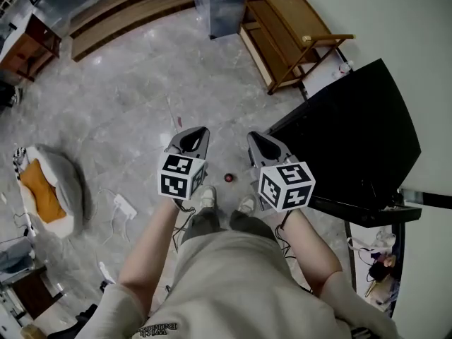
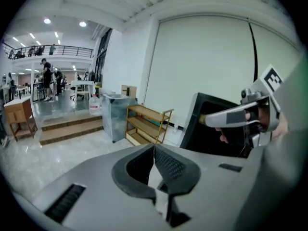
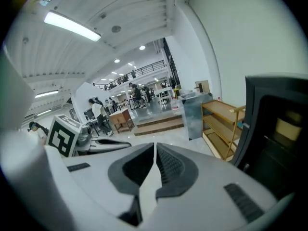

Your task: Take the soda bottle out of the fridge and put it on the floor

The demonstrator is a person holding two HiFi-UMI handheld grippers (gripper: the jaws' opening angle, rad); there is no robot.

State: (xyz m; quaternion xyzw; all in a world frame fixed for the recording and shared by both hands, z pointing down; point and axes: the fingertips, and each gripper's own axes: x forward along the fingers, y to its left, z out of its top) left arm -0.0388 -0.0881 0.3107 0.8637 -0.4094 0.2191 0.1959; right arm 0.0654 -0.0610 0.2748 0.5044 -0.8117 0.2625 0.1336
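Head view: left gripper (image 1: 196, 134) and right gripper (image 1: 261, 141) hover side by side, fingers (image 2: 169, 166) pinched shut on nothing. A small red-topped thing (image 1: 228, 177) on the floor (image 1: 127, 111) between them, just ahead of the shoes (image 1: 207, 195), looks like the soda bottle from above. Black fridge (image 1: 353, 140) sits right.

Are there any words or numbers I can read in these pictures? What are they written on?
Shirt print: upside down and too small to read.
Left cube and right cube: only black-and-white square patterns, no words.
No other writing shows anywhere.
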